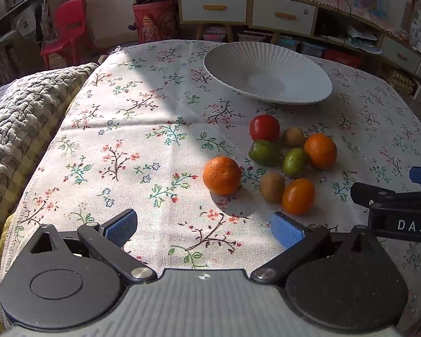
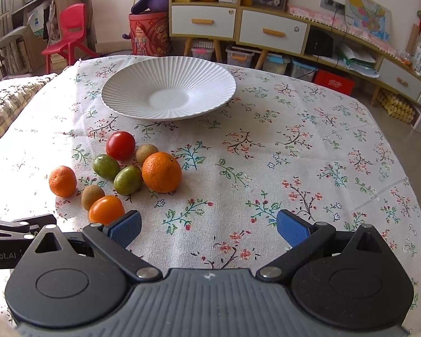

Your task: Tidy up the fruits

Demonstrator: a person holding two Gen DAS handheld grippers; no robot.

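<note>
Nothing looks sorted yet: both the left gripper [image 1: 203, 229] and the right gripper [image 2: 209, 229] hover released and hold nothing, low over the flowered tabletop [image 2: 294, 168]. Nearest, at about 10 o'clock from the right gripper, all eight fruits [image 2: 118, 168] lie loose in a cluster, one orange [image 1: 222, 174] slightly apart at 9 o'clock. Beyond them at 12 o'clock the white plate [image 2: 168, 70] stands bare, so every piece is left. Farther back, drawer cabinets [image 2: 238, 25] and a red chair [image 2: 70, 33] line the room
</note>
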